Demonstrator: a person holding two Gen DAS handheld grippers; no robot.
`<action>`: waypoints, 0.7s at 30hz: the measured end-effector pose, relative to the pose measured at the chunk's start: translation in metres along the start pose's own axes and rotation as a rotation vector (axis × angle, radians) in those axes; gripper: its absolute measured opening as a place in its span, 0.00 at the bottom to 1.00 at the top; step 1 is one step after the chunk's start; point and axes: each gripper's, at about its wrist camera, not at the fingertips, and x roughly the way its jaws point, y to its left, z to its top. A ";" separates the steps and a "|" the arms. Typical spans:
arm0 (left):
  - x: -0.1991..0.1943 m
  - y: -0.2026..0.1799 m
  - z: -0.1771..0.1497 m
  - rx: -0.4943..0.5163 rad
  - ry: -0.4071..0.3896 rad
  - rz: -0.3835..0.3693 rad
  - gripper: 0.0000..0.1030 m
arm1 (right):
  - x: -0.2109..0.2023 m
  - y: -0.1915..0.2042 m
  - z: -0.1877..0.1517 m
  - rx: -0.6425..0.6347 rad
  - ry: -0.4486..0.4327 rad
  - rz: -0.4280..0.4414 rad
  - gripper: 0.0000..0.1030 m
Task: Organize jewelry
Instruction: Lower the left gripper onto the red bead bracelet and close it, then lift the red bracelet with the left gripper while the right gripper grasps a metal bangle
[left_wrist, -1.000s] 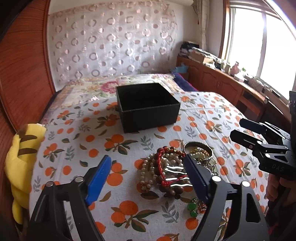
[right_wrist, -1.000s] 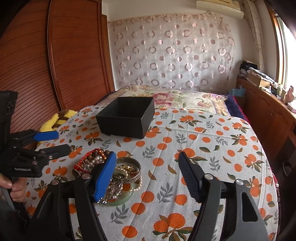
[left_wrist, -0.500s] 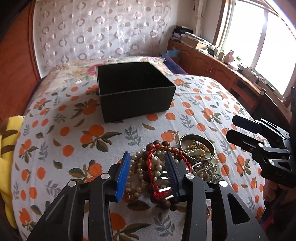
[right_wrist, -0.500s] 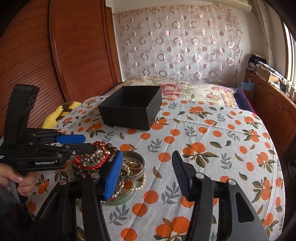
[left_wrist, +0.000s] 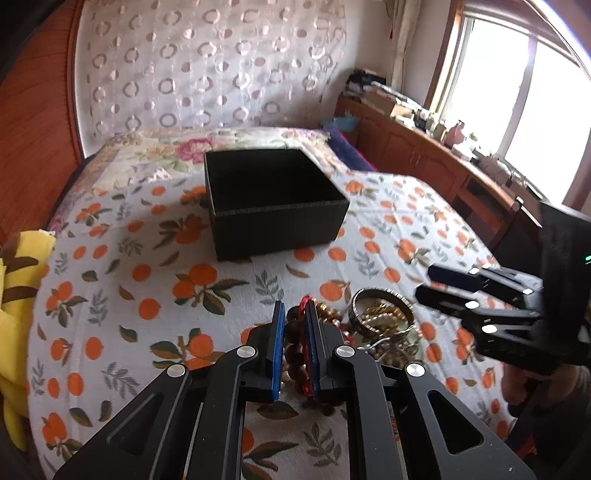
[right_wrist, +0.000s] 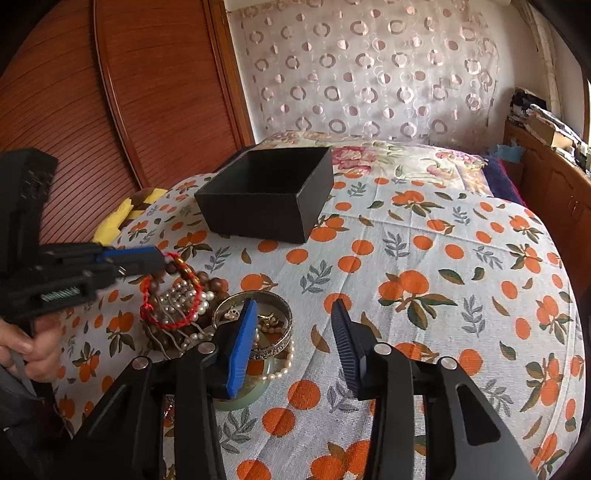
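The jewelry is a tangled heap on the orange-print bedspread (right_wrist: 424, 258): a red cord bracelet (right_wrist: 173, 295) looped around a cluster of pearl beads (right_wrist: 184, 295), dark brown wooden beads (right_wrist: 214, 284), a patterned metal bangle (right_wrist: 273, 343) standing on its edge with gold-coloured pieces inside its ring, and a pale green bangle (right_wrist: 258, 391) lying flat under it.

The left gripper (left_wrist: 294, 332) has its blue pads drawn close together, pinching the red cord bracelet and some brown beads between them. In the right wrist view the bracelet hangs from that claw's tip, its lower loop draped over the pearls. The metal bangle sits just to the right of the left claw's fingers, and the open black box (left_wrist: 273, 206) stands on the bedspread ahead of it, well apart from the heap.

The right gripper (right_wrist: 291, 332) is spread wide and holds nothing. Its blue left pad overlaps the metal bangle in the picture; whether it touches cannot be told. The rest of the heap lies to the left of this claw, and the box is ahead and left of it.

The left claw's own fingers cover most of the pinched bracelet in its view, so how much is gripped is unclear. The right claw's finger hides part of both bangles, and the gold pieces are too tangled to tell apart.
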 end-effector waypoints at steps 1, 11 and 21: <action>-0.002 -0.001 0.002 0.000 -0.006 -0.001 0.10 | 0.002 0.000 0.000 -0.003 0.009 0.005 0.38; -0.025 -0.001 0.010 0.022 -0.071 0.015 0.10 | 0.024 -0.002 0.001 -0.012 0.078 0.011 0.32; 0.007 0.036 -0.013 -0.025 0.052 0.074 0.10 | 0.029 -0.002 0.001 -0.015 0.102 0.039 0.06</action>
